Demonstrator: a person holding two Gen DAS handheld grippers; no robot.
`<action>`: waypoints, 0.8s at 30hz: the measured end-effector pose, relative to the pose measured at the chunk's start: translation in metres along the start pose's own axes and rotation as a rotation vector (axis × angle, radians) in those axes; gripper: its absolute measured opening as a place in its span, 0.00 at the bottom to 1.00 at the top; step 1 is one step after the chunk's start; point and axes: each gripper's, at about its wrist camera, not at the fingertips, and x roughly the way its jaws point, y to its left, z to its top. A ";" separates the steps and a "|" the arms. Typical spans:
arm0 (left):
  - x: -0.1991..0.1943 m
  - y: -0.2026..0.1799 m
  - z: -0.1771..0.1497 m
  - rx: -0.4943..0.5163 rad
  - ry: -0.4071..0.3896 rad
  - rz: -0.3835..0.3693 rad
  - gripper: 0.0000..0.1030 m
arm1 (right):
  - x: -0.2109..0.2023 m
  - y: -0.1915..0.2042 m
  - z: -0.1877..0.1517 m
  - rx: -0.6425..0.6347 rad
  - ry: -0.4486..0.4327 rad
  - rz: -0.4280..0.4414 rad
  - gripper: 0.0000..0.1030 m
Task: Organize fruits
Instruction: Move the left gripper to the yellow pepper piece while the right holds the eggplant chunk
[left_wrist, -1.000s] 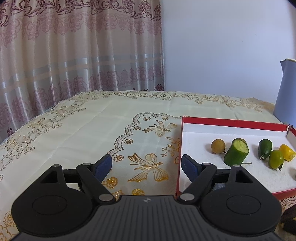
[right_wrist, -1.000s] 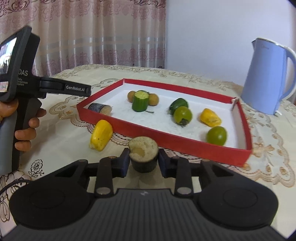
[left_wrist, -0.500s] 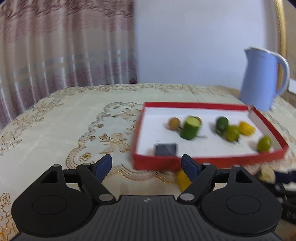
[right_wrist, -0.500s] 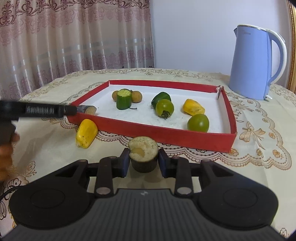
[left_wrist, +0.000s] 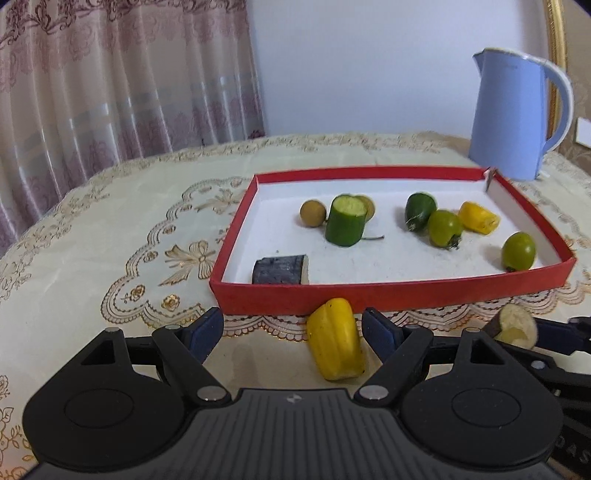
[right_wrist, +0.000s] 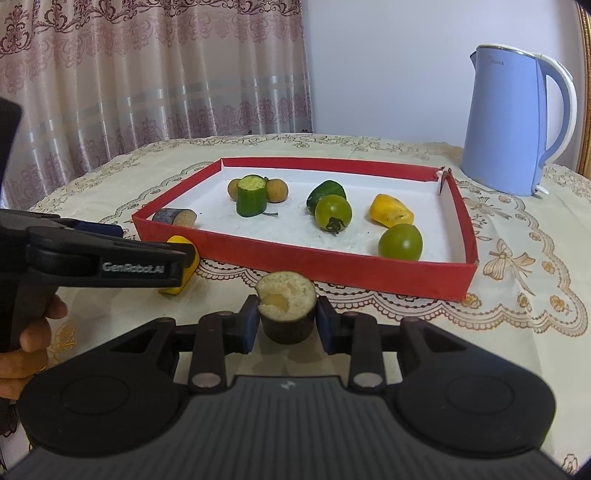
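Note:
A red tray (left_wrist: 388, 293) (right_wrist: 332, 264) with a white floor holds a cucumber piece (left_wrist: 346, 220), longans, green tomatoes, a yellow pepper piece and a dark eggplant slice (left_wrist: 280, 268). A yellow pepper piece (left_wrist: 335, 339) lies on the cloth in front of the tray, between the fingers of my open left gripper (left_wrist: 293, 334), nearer the right one. In the right wrist view that pepper (right_wrist: 181, 264) is partly hidden behind the left gripper. My right gripper (right_wrist: 286, 321) is shut on a dark eggplant piece (right_wrist: 287, 310) with a pale cut top, held before the tray; it also shows in the left wrist view (left_wrist: 513, 325).
A blue electric kettle (left_wrist: 517, 118) (right_wrist: 513, 122) stands behind the tray's right far corner. The table has a cream embroidered cloth (left_wrist: 110, 236). Curtains hang behind at the left. A hand (right_wrist: 29, 332) holds the left gripper's handle.
My left gripper has swung right and pulled back until the yellow pepper piece lies between its open fingers. My right gripper keeps its hold on the eggplant piece and has shifted slightly.

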 end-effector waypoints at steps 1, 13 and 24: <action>0.002 0.000 0.001 -0.002 0.009 0.002 0.80 | 0.000 0.000 0.000 0.001 0.000 0.000 0.30; 0.015 -0.011 0.001 0.039 0.032 0.041 0.80 | 0.002 0.001 -0.001 -0.003 0.005 -0.002 0.30; 0.017 -0.015 0.002 0.057 0.016 0.048 0.79 | 0.003 0.001 -0.001 -0.007 0.008 -0.008 0.30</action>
